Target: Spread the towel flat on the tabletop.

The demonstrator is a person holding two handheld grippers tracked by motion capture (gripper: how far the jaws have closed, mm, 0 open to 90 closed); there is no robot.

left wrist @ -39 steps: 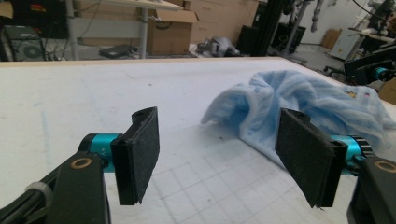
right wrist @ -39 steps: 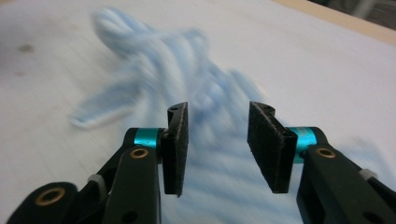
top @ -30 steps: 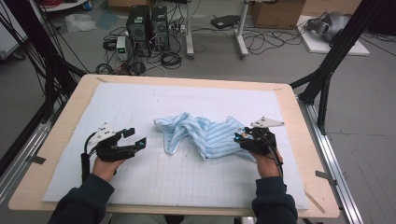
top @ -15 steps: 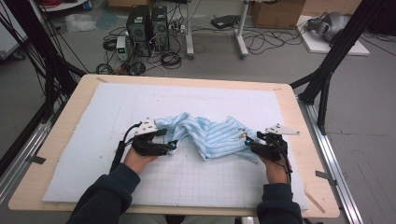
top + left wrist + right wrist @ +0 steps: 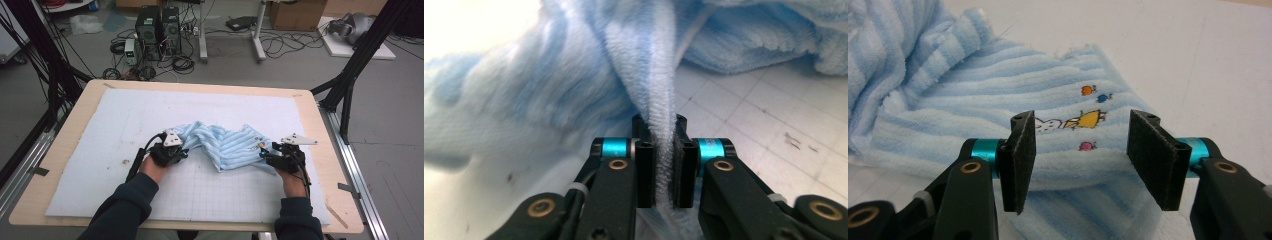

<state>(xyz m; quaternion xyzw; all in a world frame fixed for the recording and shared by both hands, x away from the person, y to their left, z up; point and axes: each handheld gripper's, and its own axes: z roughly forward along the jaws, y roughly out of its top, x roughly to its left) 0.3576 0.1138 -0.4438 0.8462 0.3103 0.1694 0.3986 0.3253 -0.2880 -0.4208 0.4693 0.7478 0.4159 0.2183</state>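
Observation:
A light blue striped towel (image 5: 220, 142) lies crumpled on the white gridded mat (image 5: 125, 115), near the middle. My left gripper (image 5: 172, 152) is at the towel's left end, shut on a pinched fold of the towel (image 5: 661, 125). At the towel's right end my right gripper (image 5: 267, 156) stands open. In the right gripper view its pads (image 5: 1020, 160) straddle the folded towel edge (image 5: 1078, 165), just below a small embroidered picture (image 5: 1083, 120).
The mat covers a wooden table (image 5: 325, 150) with a bare rim all round. Beyond the far edge the floor holds computer towers (image 5: 157, 25), cables and a desk frame. Black stand legs (image 5: 350, 75) rise at the right and left.
My left gripper has moved right from the bare mat to the towel's left end and shut on a fold. The right gripper stayed at the right end.

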